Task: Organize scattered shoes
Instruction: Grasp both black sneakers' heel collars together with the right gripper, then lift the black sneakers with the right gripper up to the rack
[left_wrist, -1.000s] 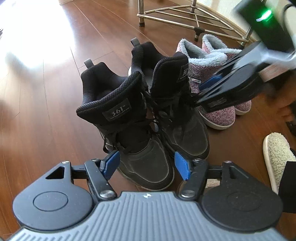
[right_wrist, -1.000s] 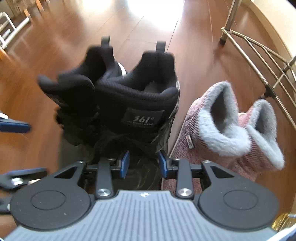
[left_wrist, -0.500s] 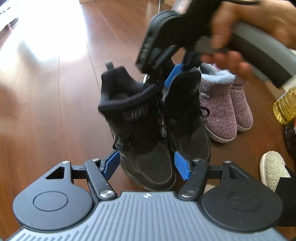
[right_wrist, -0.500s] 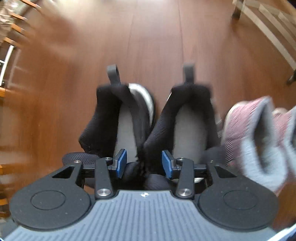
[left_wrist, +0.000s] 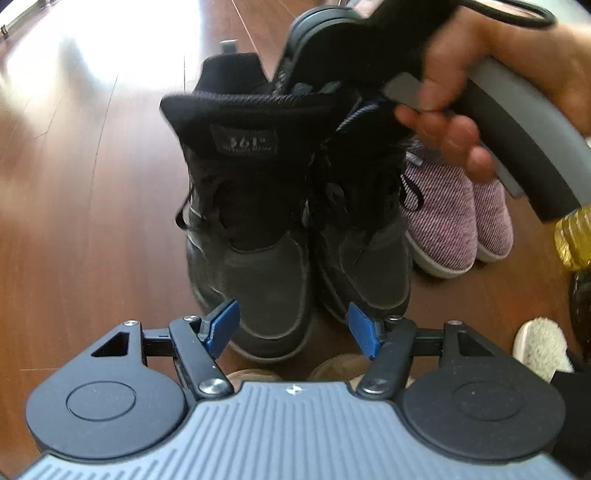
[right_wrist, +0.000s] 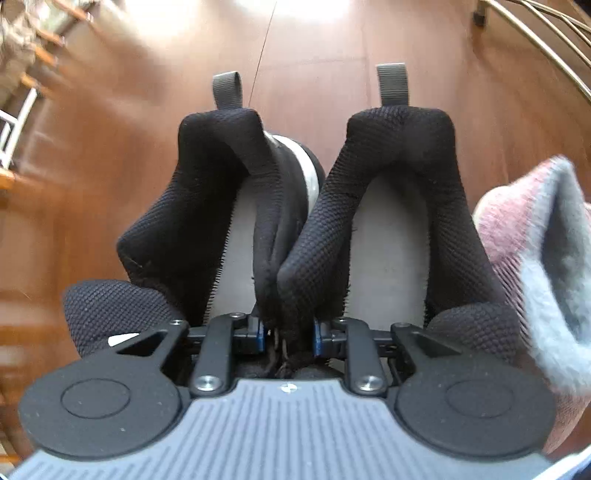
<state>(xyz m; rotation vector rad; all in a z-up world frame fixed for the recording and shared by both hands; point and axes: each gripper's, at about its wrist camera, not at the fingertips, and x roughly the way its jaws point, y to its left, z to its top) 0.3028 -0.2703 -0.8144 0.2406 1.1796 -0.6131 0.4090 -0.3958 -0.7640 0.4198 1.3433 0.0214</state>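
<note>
Two black high-top boots stand side by side on the wood floor, the left boot (left_wrist: 255, 229) and the right boot (left_wrist: 362, 236). My right gripper (right_wrist: 287, 338) comes down from above and is shut on the two inner collars (right_wrist: 280, 258) where the boots touch; it shows in the left wrist view (left_wrist: 354, 92) with the hand holding it. My left gripper (left_wrist: 293, 326) is open and empty, just in front of the boots' toes. A pair of pink slipper boots (left_wrist: 458, 218) stands to the right of the black pair.
A fluffy cream slipper (left_wrist: 543, 343) lies at the right. A yellow bottle (left_wrist: 574, 236) stands at the right edge. A metal rack (right_wrist: 546, 33) stands at the far right. Brown slipper toes (left_wrist: 332, 367) show under my left gripper.
My right gripper has dropped onto the boots and closed on their inner collars. My left gripper has moved closer to the toes and stayed open.
</note>
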